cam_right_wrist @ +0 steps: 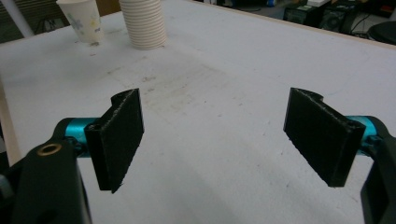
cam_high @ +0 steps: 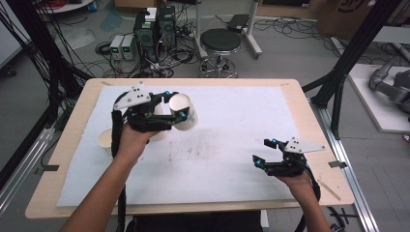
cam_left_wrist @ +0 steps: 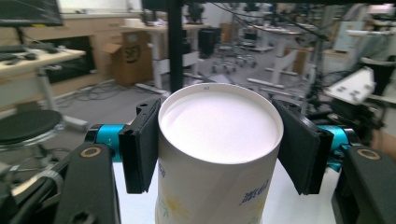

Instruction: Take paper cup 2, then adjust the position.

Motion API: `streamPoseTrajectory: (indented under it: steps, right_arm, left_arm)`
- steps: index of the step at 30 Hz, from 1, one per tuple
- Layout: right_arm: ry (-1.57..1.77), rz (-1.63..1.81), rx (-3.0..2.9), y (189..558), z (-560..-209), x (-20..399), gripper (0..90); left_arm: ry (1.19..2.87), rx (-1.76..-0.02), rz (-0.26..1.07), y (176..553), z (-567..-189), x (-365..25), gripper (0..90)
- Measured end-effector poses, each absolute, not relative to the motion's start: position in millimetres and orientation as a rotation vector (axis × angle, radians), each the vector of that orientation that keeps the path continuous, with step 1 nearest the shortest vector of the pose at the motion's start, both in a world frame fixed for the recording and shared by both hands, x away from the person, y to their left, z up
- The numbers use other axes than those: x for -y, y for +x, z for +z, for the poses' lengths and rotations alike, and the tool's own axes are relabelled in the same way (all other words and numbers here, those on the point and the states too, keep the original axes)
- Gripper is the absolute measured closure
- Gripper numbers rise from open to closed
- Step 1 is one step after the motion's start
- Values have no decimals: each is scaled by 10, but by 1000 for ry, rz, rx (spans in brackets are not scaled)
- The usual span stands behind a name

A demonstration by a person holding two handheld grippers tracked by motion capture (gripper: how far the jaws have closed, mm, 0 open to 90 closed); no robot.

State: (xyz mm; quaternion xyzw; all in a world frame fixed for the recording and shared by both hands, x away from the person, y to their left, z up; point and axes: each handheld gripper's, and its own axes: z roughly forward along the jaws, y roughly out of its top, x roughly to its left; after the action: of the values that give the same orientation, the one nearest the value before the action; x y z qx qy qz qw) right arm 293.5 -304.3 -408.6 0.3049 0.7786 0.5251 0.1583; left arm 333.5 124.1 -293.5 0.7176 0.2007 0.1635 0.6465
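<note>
Paper cup [cam_left_wrist: 219,154], smooth and cylindrical, sits clamped between flat black fingers [cam_left_wrist: 140,144].

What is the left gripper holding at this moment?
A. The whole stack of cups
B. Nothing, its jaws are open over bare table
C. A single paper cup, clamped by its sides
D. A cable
C: in the left gripper view the left gripper has both black pads pressed on the sides of one paper cup, lifted off the table.

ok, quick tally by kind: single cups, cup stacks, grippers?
Single paper cups: 2, held cup and standing cup
Cup stack: 1
Grippers: 2, left gripper and right gripper
Total: 5
</note>
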Motion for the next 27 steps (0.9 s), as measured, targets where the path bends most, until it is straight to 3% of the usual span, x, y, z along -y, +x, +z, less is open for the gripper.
streamPoseTrajectory:
  steps: [10,27]
  right_arm:
    - [823,1533,-2258,2955,-4063,2953,206]
    - [743,1560,-2293,2907,-4009,2863,207]
  left_arm:
    - [1671,-426,245,3275,-3371,-1093,361]
    - [1691,-409,200,3240,-3496,-1014,360]
